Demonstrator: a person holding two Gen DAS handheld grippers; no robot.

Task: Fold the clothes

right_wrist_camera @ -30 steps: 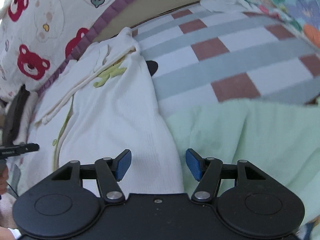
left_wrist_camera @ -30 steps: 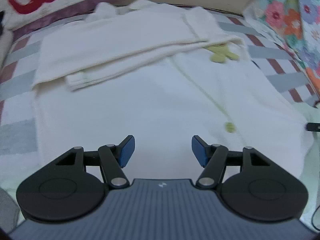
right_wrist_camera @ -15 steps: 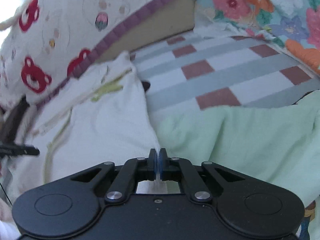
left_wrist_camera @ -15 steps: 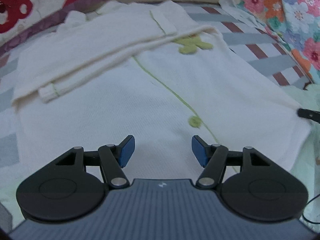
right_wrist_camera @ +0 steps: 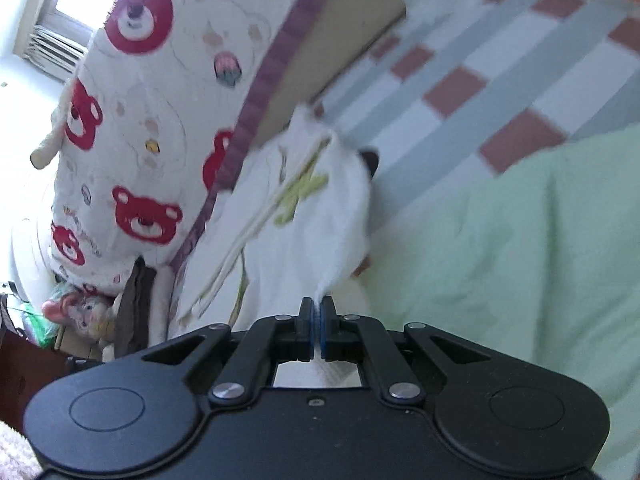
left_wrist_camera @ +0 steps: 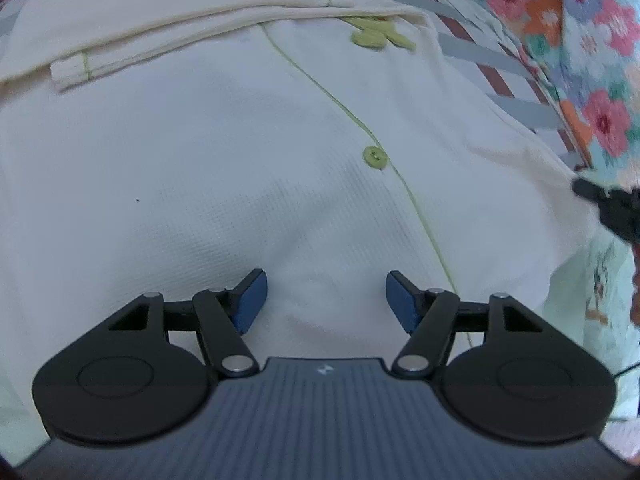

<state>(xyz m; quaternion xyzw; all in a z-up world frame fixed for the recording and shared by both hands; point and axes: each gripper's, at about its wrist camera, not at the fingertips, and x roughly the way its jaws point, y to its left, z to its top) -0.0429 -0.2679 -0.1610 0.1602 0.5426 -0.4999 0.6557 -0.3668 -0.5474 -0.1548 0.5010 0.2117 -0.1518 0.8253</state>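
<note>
A cream white baby garment (left_wrist_camera: 240,160) with a green button (left_wrist_camera: 375,158) and a green appliqué (left_wrist_camera: 380,36) lies spread on the bed, one sleeve (left_wrist_camera: 160,32) folded across its top. My left gripper (left_wrist_camera: 325,280) hovers close over the lower part of the garment. Its jaws are opening and its blue pads are apart, pressing on nothing. My right gripper (right_wrist_camera: 317,312) is shut on the garment's (right_wrist_camera: 320,216) side edge, which rises from the bed into the pads. The right gripper's tip also shows in the left wrist view at the far right (left_wrist_camera: 592,192).
A mint green cloth (right_wrist_camera: 520,240) lies to the right of the garment. The checked bed sheet (right_wrist_camera: 520,60) stretches beyond it. A bear-print pillow (right_wrist_camera: 140,120) stands along the far side, and a floral fabric (left_wrist_camera: 580,40) is at the right.
The right gripper went from open to shut on the garment's edge, then tipped and pulled it up. The left gripper has come down closer to the garment.
</note>
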